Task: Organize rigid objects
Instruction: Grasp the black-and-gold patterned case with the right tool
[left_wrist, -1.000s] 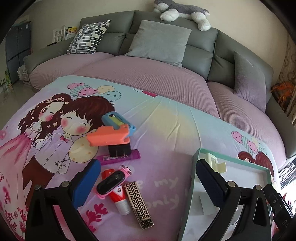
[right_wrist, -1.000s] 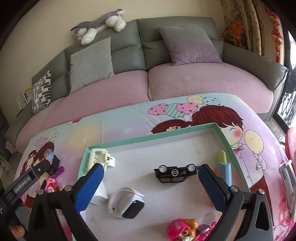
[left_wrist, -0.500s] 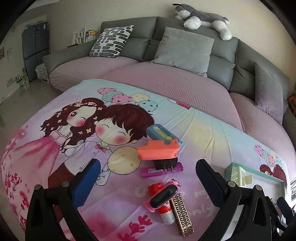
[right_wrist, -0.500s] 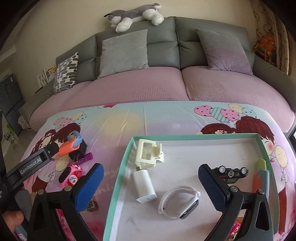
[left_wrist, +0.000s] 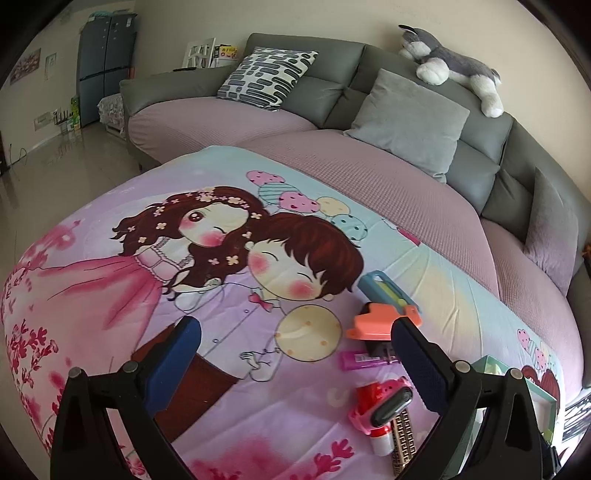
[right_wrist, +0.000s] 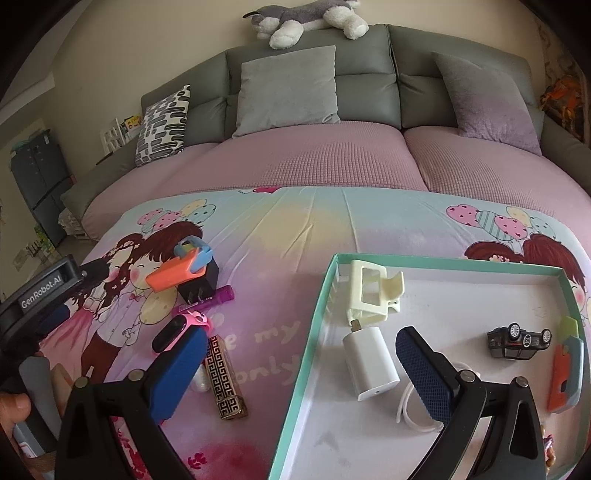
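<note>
Nearest, both claws stand spread wide and empty. Left claw (left_wrist: 291, 354) hovers over bare printed sheet (left_wrist: 221, 398); its blue ribbed pads frame open cloth, with free room to its left as far as the sheet's rounded edge. Right claw (right_wrist: 299, 363) straddles the tray (right_wrist: 314, 332) wall: left pad over the sheet, right pad inside the tray.

Loose pile lies at and beyond the left claw's right pad: pink band (left_wrist: 384, 402) on a red-white tube (left_wrist: 378, 439), a gold key-pattern case (left_wrist: 402, 432) beside them, then a purple stick (left_wrist: 364, 359), black plug (left_wrist: 376, 345), orange cutter (left_wrist: 380, 320) and a blue-yellow cutter (left_wrist: 386, 291) farthest. In the right view the band touches the right claw's left pad; the case lies just between pad and tray wall.

Tray: teal rim, flat white floor, shallow walls. Inside, a white charger (right_wrist: 371, 363) sits just left of the right pad, a cream clip (right_wrist: 373, 291) beyond it, a white cable loop (right_wrist: 406, 406) partly hidden behind the pad. Toy car (right_wrist: 519, 339) lies wheels up; another cutter (right_wrist: 567, 369) rests along the right wall.

Beyond the sheet's far edge: sofa (right_wrist: 369, 162) with waffle-textured mauve cover, grey cushions.
</note>
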